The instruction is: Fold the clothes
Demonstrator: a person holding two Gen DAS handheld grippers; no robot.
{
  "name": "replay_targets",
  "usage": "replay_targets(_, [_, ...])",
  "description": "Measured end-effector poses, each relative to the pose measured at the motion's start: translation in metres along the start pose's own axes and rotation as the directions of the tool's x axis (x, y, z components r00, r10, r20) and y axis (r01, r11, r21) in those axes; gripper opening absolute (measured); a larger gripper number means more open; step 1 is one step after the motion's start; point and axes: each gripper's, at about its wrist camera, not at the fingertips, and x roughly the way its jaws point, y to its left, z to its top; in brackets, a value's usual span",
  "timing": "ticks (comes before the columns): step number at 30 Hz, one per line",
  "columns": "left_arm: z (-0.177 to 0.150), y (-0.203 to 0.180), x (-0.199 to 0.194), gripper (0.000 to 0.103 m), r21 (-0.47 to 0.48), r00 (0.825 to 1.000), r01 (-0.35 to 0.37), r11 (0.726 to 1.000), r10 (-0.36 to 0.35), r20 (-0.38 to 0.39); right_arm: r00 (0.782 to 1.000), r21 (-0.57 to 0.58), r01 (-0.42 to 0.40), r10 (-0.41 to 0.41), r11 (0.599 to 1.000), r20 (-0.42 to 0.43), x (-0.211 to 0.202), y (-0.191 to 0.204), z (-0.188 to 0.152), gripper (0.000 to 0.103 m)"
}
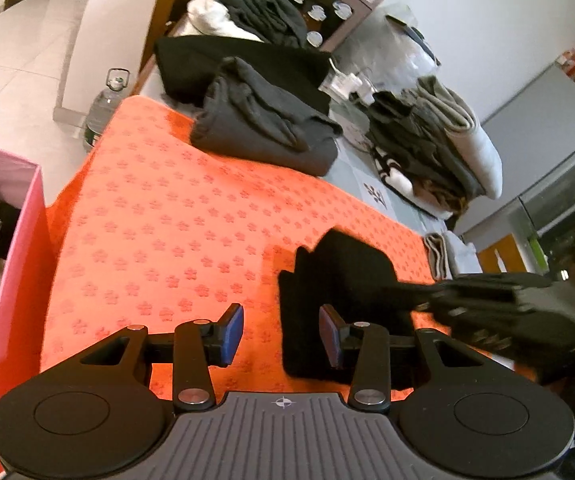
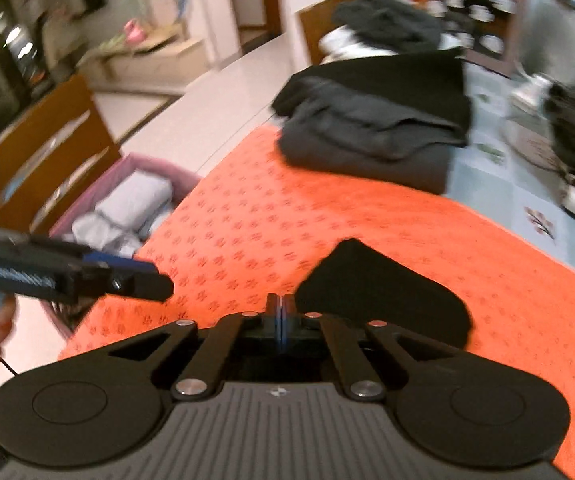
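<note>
While the left gripper [image 1: 281,330] is held with its jaws partly apart and nothing between them, the right gripper [image 2: 281,312] is seen fully closed and empty. A small folded black garment [image 1: 339,300] lies flat on the orange cloth [image 1: 175,232], just beyond both tools; a folded grey stack [image 1: 263,128] rests farther back.

blur: your right view's smeared | cut off: pink fabric laundry bin [image 1: 19,240] at left edge | hidden: flat black folded garment [image 2: 383,292] partly behind linkage
</note>
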Motion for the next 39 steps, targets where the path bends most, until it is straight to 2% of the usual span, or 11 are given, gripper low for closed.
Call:
replay_targets(2, [-0.001,0.001,-0.001,0.045,-0.007,1.0,-0.005,1.0,0.005,0.01,1.0,-0.039,-0.003,0.003,0.999,-0.013,0.011,0.007,-0.001,0.002])
replay_targets(5, [-0.001,-0.001,0.0,0.045,0.002,1.0,-0.011,1.0,0.011,0.017,0.999,-0.031,-0.052,0.052,0.998,-0.005,0.004,0.004,-0.002,0.004])
replay_targets(11, [0.001,-0.018,0.015,0.045,0.06,1.0,0.007,0.998,-0.008,0.002,0.998,0.019,-0.06,0.06,0.998,0.018,-0.031,-0.024,-0.013,0.021])
replay_targets(19, [0.005,-0.06,0.052,0.044,0.198,0.994,0.096,0.976,-0.084,-0.07,0.999,0.153,0.04,-0.04,0.987,-0.001,-0.048,-0.071,-0.052,0.023])
replay_targets(22, [0.004,-0.073,0.069,0.038,0.25,0.988,0.131,0.959,-0.107,-0.107,0.998,0.203,0.065,-0.065,0.977,-0.002,-0.048,-0.082,-0.064,0.023])
replay_targets(28, [-0.003,-0.087,0.101,0.035,0.326,0.988,0.089,0.941,-0.042,-0.151,0.996,0.234,0.085,-0.089,0.969,0.005,-0.04,-0.089,-0.075,0.028])
replay_targets(31, [-0.004,-0.078,0.112,0.035,0.315,0.987,0.039,0.948,0.012,-0.159,0.997,0.227,0.068,-0.073,0.972,0.012,-0.031,-0.086,-0.074,0.029])
replay_targets(37, [-0.002,-0.055,0.113,0.035,0.191,0.991,0.057,0.98,-0.031,-0.133,0.999,0.189,0.032,-0.032,0.981,-0.001,-0.006,-0.076,-0.069,0.029])
replay_targets(39, [-0.002,-0.054,0.114,0.035,0.186,0.992,0.052,0.981,-0.029,-0.125,0.999,0.175,0.033,-0.03,0.984,-0.022,0.007,-0.076,-0.07,0.029])
